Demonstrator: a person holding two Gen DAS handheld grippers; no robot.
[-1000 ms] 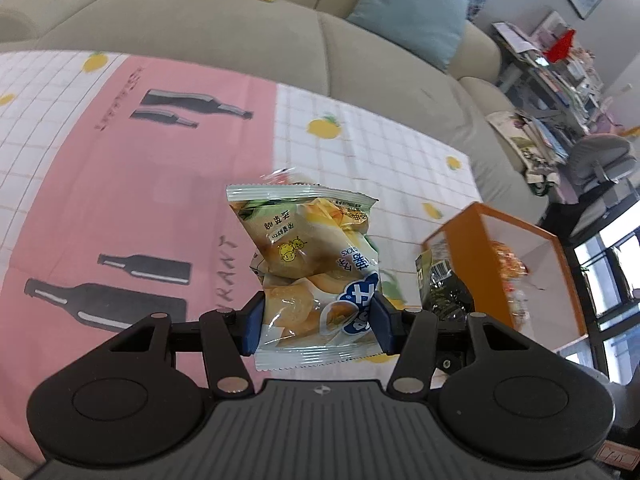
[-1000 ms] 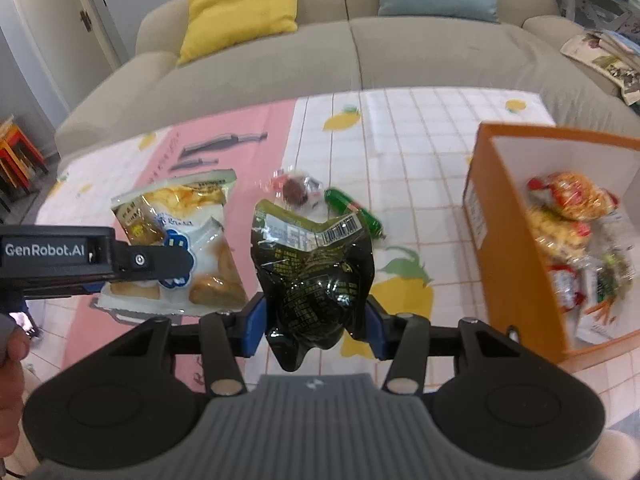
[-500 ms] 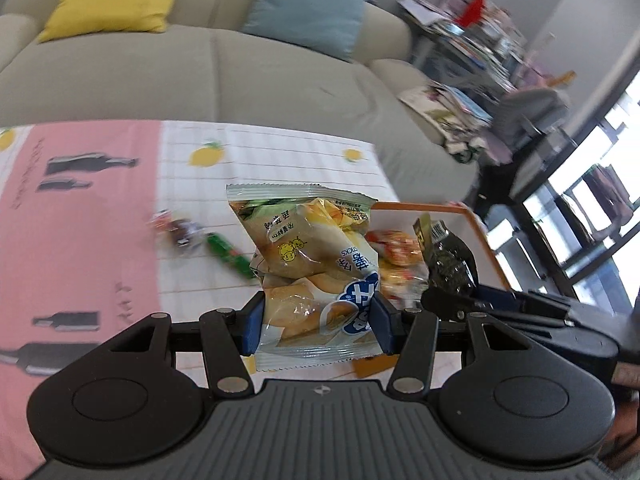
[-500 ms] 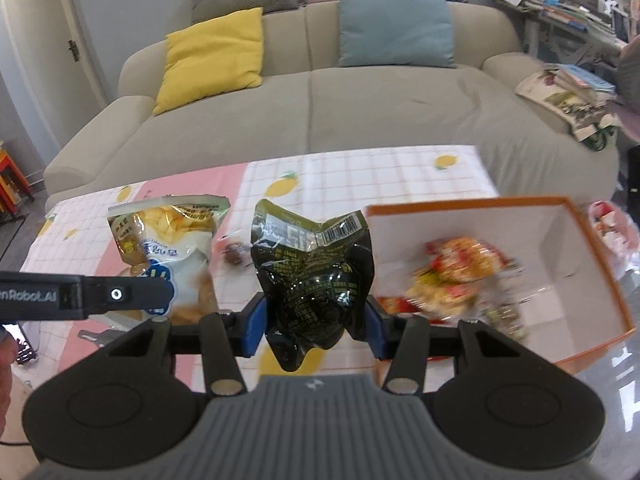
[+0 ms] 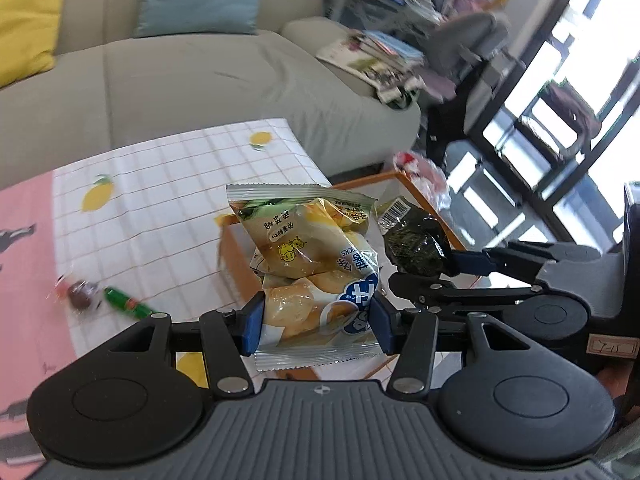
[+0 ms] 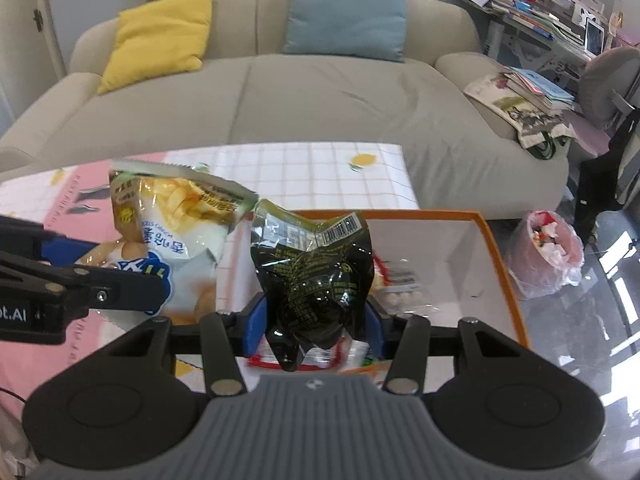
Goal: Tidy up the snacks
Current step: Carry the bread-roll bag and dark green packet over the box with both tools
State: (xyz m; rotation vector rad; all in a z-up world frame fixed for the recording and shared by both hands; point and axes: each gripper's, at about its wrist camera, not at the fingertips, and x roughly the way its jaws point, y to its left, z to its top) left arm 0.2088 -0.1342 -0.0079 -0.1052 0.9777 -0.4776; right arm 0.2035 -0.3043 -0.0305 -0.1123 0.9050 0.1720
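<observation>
Biggest thing in the room is the sofa (image 6: 320,92) at 12 o'clock behind the table, then the checked tablecloth (image 5: 168,200). The orange box (image 6: 496,264) now sits right under the right gripper (image 6: 316,328); a second ago it was way off at 3 o'clock, so both hands have swung across to it. That gripper is pinching the dark snack packet (image 6: 316,276) over the box's open top. The left gripper (image 5: 316,326), at 9 o'clock of it, is clamped on the yellow snack bag (image 5: 308,264), over the box's near edge I'd guess. So both look about ready to drop. A green candy (image 5: 126,303) and a wrapped sweet (image 5: 78,296) are still out on the cloth.
</observation>
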